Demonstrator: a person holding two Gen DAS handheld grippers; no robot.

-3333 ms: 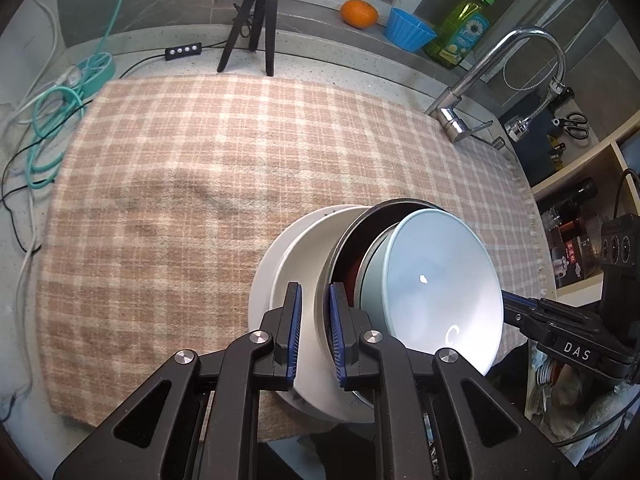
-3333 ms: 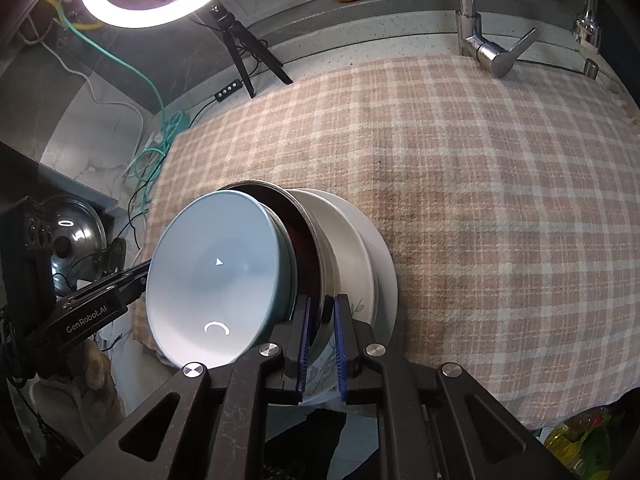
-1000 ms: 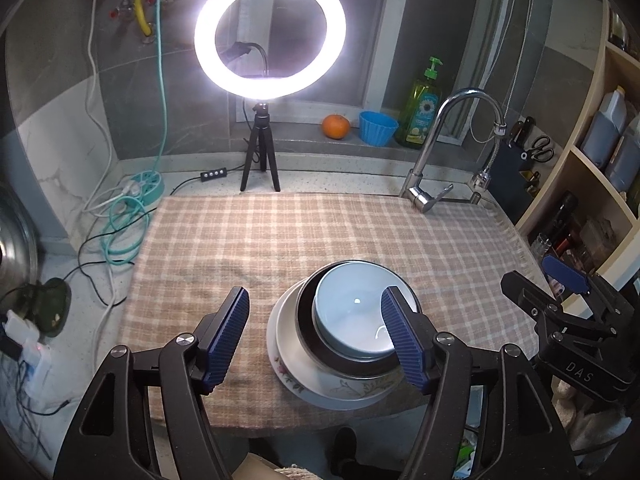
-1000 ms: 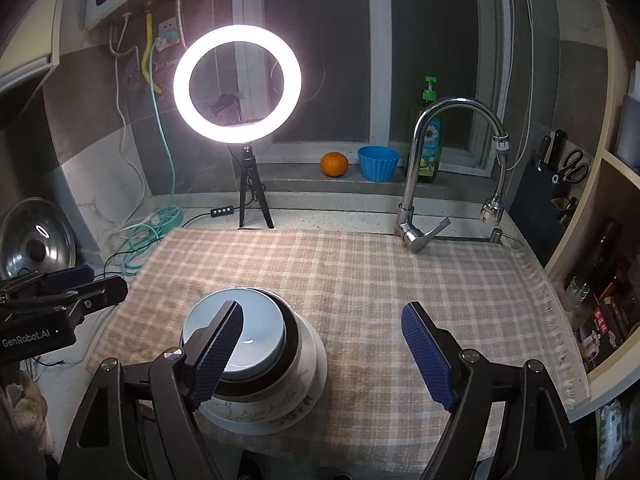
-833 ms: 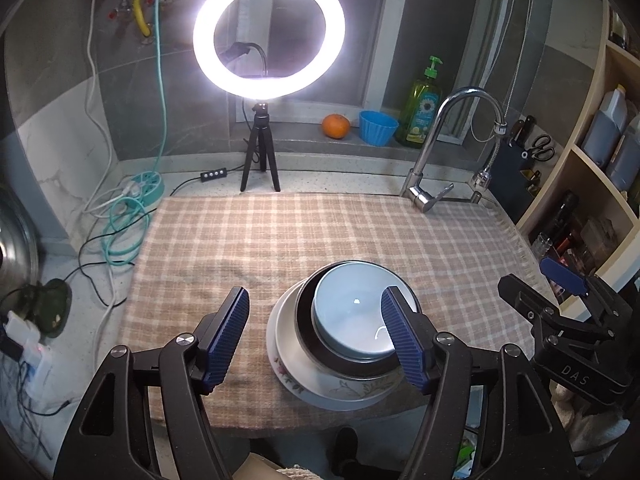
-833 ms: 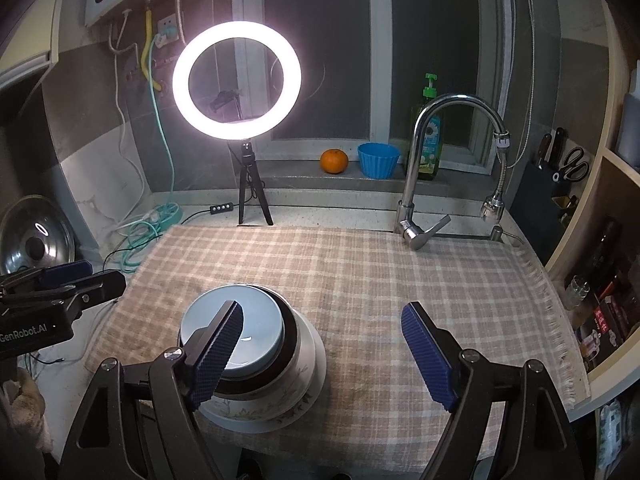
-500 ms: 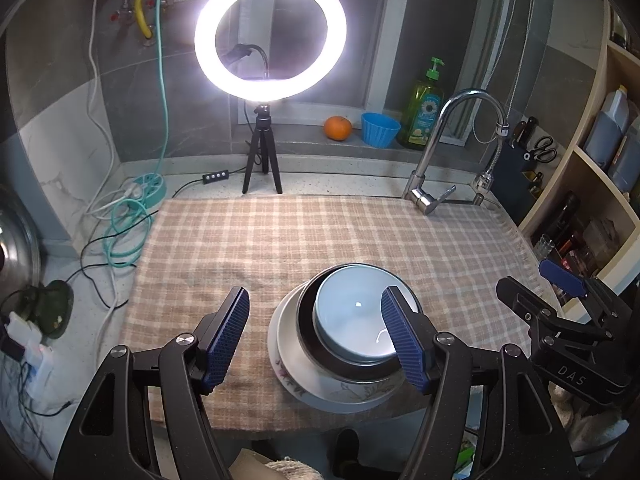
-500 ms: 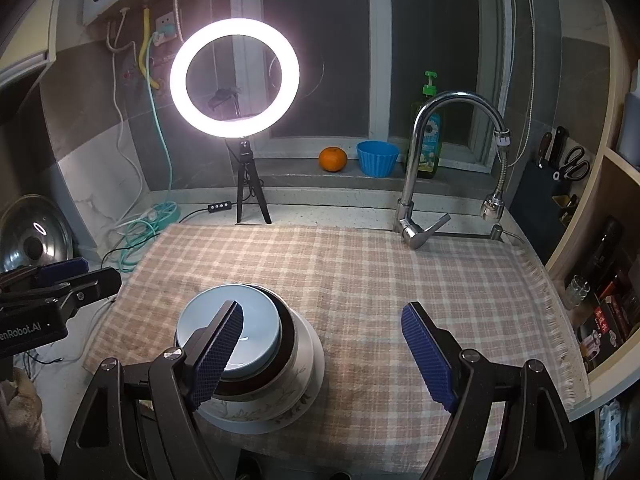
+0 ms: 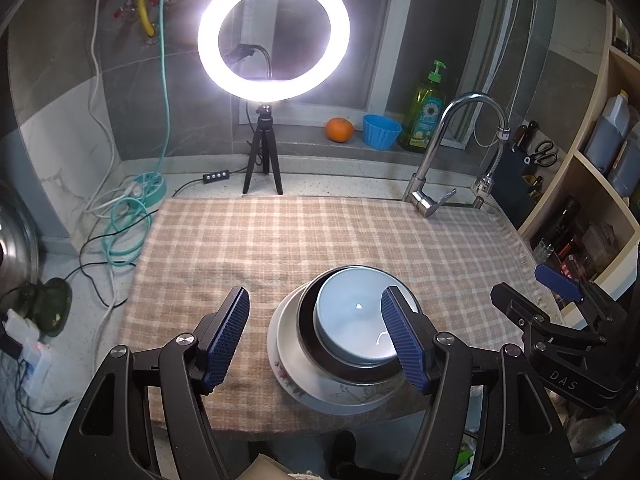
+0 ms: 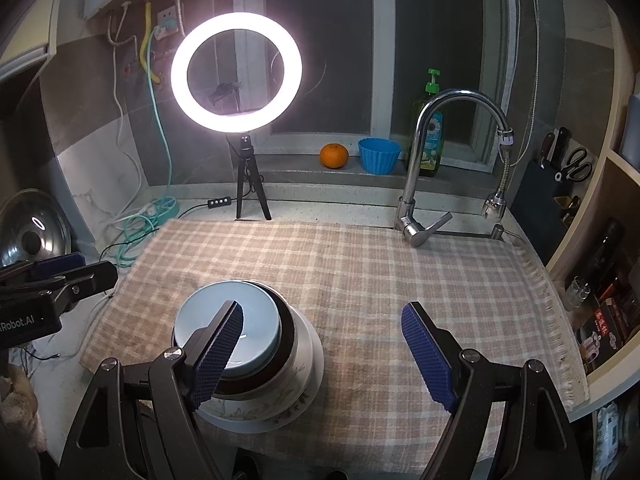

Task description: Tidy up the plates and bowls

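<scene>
Blue-padded left tongs and right tongs gape, angled downward.

Lit ring light on tripod, dark window, grey tiled wall, wooden shelves

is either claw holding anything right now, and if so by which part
Nothing is held. The left claw and the right claw both stand open and empty above the cloth, clear of the stacked blue bowl, dark bowl and white plate.
</scene>
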